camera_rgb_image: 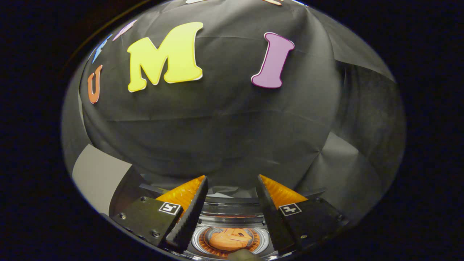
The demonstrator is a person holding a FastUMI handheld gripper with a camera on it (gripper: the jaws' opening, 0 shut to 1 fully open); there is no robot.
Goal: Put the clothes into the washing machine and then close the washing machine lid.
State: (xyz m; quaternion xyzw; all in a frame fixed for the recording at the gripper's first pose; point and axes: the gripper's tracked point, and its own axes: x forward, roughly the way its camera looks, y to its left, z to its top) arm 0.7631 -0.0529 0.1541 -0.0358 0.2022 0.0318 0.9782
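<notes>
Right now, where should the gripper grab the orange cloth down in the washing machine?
Probably the raised fold on top of the orange cloth, coming straight down from above. The washing machine has a round rim that rings the cloth on every side, so there looks to be no sideways way in. The gripper is open, its fingers apart above the cloth.

The gripper (232,179) stands with its two fingers spread apart, a wide gap between the tips and nothing pressed between them. The left finger (190,208) and the right finger (270,208) both slant inward toward their tips, so the gap is narrower at the tips than at the base. Each finger carries a ridged inner pad facing the other across the gap. The gripper holds nothing and touches nothing.
</notes>
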